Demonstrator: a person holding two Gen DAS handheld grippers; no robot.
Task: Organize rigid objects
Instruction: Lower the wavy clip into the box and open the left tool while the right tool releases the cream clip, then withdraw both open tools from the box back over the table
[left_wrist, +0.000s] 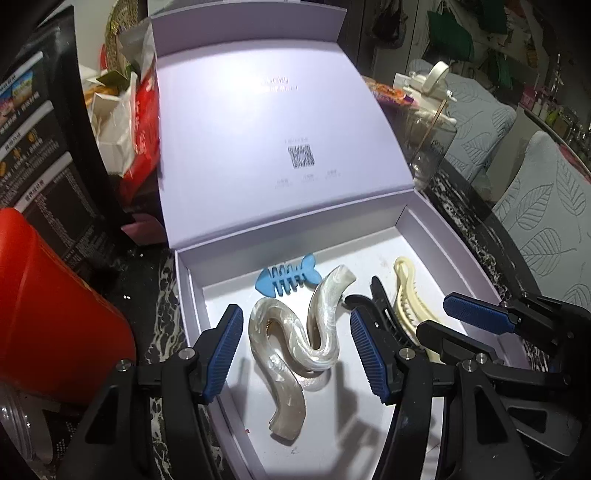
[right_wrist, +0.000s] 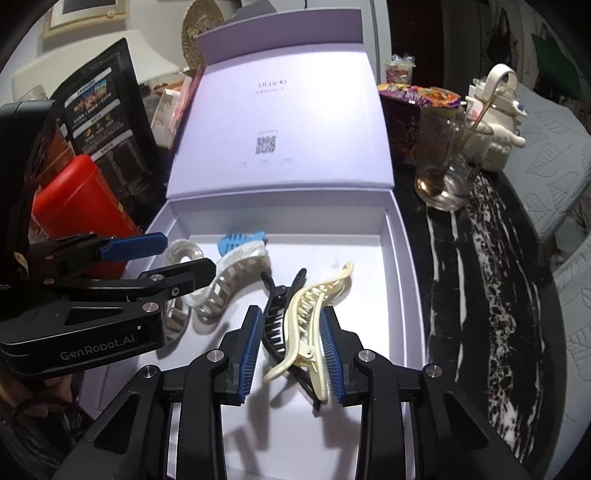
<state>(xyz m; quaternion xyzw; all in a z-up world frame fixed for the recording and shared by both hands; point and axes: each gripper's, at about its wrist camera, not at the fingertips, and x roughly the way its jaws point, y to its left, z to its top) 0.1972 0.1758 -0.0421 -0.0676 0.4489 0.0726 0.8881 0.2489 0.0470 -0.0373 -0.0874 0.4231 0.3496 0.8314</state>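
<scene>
An open lilac box (left_wrist: 448, 236) holds several hair clips. A blue fishbone clip (left_wrist: 288, 280) lies at the back. A pearly S-shaped clip (left_wrist: 280, 350) lies on the box floor between the fingers of my left gripper (left_wrist: 295, 314), which is open with both pads clear of it. A cream clip (right_wrist: 314, 295) lies across a black clip (right_wrist: 280, 295). My right gripper (right_wrist: 291, 312) straddles both, open. Its right pad sits against the cream clip and its left pad is just off the black teeth. Both clips rest on the floor.
The box lid (left_wrist: 258, 129) stands up behind. A red container (left_wrist: 48, 314) and a black pouch (left_wrist: 37, 147) crowd the left. To the right, on the dark marble table (right_wrist: 480, 277), stand a glass with a spoon (right_wrist: 443, 166) and a white jug (right_wrist: 495, 110). Leaf-patterned chairs (left_wrist: 546, 229) stand beyond.
</scene>
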